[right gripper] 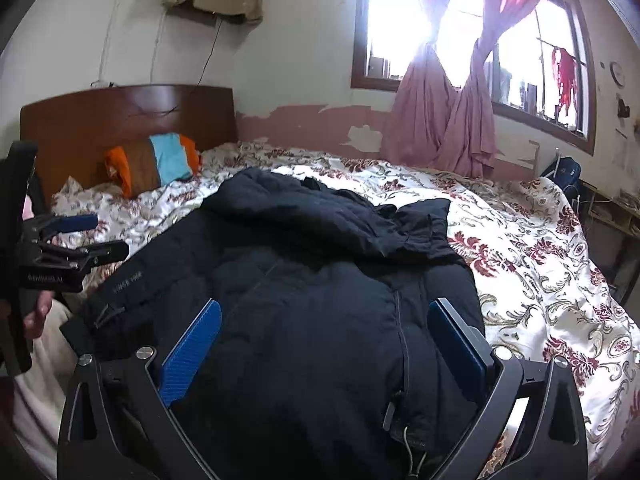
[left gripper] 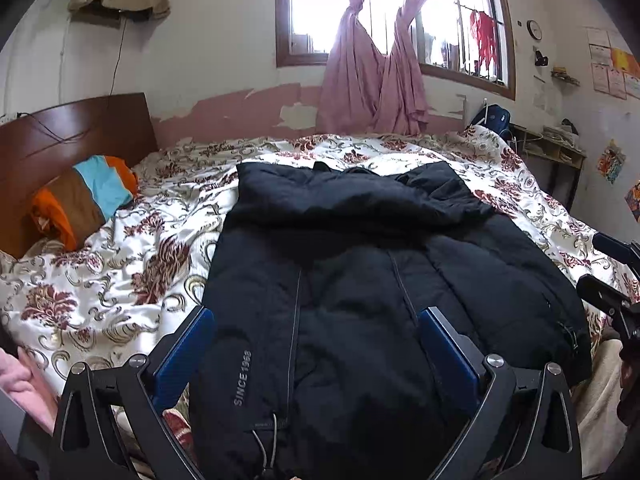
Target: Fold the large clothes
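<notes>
In the left wrist view, the left gripper [left gripper: 316, 344] hovered with jaws apart over the black jacket [left gripper: 360, 280], mid-frame on the floral quilt [left gripper: 120, 260]. The right gripper [right gripper: 324, 340], likewise apart, gripped nothing. Sleeves seemed folded; next likely called for grasping the hem.

"SINCE 1988" printed on black jacket [left gripper: 360, 300].
</notes>
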Demonstrator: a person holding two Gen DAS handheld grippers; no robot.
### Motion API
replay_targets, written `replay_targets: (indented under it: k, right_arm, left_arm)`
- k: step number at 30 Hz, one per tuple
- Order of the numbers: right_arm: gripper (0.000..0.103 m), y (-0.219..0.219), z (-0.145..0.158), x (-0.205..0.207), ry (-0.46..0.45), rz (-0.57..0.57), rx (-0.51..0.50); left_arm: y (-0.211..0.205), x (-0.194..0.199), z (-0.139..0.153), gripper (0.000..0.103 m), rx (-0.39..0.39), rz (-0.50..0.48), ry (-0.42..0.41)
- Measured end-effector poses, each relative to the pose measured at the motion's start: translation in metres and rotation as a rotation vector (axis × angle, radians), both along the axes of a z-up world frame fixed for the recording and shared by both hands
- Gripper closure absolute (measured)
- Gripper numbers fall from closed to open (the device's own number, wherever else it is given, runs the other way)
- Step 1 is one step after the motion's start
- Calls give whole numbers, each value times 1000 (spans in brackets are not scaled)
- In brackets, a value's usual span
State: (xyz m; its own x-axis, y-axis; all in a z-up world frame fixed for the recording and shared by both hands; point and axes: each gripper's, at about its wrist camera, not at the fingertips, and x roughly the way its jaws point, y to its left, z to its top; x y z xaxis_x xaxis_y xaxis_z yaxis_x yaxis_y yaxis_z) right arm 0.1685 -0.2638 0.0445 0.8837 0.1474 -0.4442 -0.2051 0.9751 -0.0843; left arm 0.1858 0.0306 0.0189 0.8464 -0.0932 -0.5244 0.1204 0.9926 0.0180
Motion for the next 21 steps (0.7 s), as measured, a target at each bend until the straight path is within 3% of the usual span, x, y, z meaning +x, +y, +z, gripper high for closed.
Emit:
replay_targets:
  k: [11, 15, 21]
  right_arm:
    - [2, 3, -36, -7, 132, 72, -51]
    - [2, 4, -53, -10, 199, 78, -78]
    - [2, 10, -77, -23, 276, 108, -179]
  left_arm:
    - [1, -14, -36, 0, 2, -114, 61]
    - [2, -15, -59, 0, 30, -140, 125]
    - [-1, -33, -77, 0, 96, -220, 151]
